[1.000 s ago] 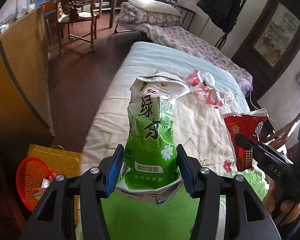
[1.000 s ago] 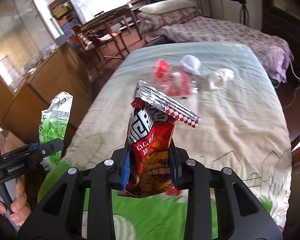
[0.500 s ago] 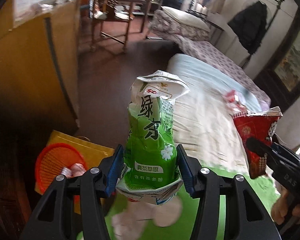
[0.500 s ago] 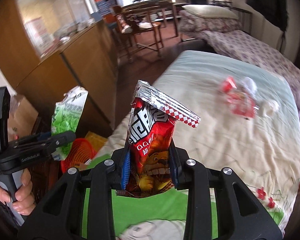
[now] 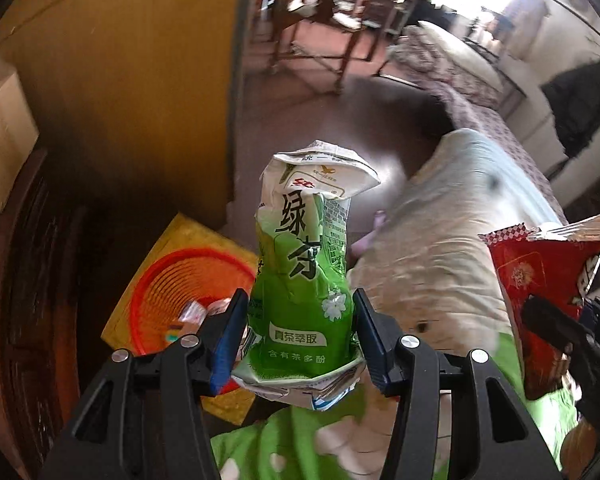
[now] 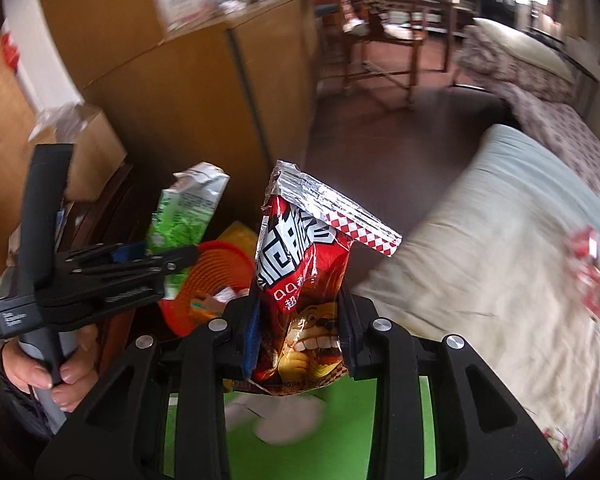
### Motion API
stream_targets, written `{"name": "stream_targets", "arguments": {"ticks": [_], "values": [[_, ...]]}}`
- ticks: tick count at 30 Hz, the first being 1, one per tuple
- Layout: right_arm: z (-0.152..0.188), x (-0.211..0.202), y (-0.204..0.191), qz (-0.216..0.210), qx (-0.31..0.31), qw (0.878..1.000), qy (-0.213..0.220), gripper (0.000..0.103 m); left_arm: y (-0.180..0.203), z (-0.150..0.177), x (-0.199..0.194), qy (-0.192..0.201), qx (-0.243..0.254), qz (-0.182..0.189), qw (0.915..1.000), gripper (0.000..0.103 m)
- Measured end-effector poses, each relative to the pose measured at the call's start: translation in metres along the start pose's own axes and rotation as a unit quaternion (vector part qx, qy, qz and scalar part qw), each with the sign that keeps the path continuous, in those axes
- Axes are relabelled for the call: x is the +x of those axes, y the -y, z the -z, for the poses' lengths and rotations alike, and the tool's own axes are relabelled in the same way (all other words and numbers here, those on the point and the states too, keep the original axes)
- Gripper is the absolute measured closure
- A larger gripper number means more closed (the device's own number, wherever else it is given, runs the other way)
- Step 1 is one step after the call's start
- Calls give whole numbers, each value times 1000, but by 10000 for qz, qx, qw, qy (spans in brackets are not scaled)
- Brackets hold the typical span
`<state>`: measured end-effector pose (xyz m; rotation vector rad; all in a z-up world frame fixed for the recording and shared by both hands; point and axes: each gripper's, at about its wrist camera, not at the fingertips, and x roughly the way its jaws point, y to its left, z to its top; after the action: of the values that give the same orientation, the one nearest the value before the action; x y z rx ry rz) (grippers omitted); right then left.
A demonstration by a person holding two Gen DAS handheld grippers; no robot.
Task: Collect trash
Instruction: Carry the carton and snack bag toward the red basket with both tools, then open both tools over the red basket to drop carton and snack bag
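Note:
My left gripper [image 5: 298, 328] is shut on a crushed green tea carton [image 5: 304, 264], held upright; the carton also shows in the right wrist view [image 6: 182, 216]. My right gripper [image 6: 298, 332] is shut on a red snack bag [image 6: 304, 280] with a foil top, which also shows at the right of the left wrist view [image 5: 540, 280]. An orange basket [image 5: 180, 292] with some trash in it stands on the floor beside the bed, below and left of the carton; it also shows in the right wrist view [image 6: 210, 276]. More red and white wrappers [image 6: 592, 272] lie on the bed.
The bed [image 5: 452, 240] with a cream and green cover fills the right side. A yellow bag [image 5: 180, 232] lies under the basket. A wooden cabinet [image 5: 120, 80] stands to the left, a cardboard box [image 5: 0, 140] beside it, and a wooden chair [image 6: 380, 40] further back.
Both grippers have swung left, away from the bed towards the cabinet and floor. The orange basket now looks larger and closer, just below and left of the carton. Both grips are unchanged.

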<state>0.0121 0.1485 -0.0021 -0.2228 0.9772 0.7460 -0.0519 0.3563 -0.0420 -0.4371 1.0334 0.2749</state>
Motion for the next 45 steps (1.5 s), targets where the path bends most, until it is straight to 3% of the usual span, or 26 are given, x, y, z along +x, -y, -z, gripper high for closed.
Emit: {"name": "stream_targets", "arguments": {"ticks": [13, 22, 34, 41, 45], "values": [[-16, 96, -83, -548, -518, 9904, -1155, 70, -94, 0, 38, -460, -906, -358, 9942, 50], [-15, 149, -97, -768, -214, 9818, -1722, 70, -120, 1, 69, -747, -1242, -474, 9883, 50], [-12, 185, -113, -1022, -134, 9756, -1938, 66, -149, 5, 92, -1039, -1683, -524, 9788, 47], [-11, 188, -102, -1022, 72, 9774, -1850, 49, -151, 5, 90, -999, -1748, -564, 9779, 41], [-10, 185, -96, -993, 184, 9776, -1845, 49, -150, 5, 87, -976, -1750, -598, 9779, 40]]}}
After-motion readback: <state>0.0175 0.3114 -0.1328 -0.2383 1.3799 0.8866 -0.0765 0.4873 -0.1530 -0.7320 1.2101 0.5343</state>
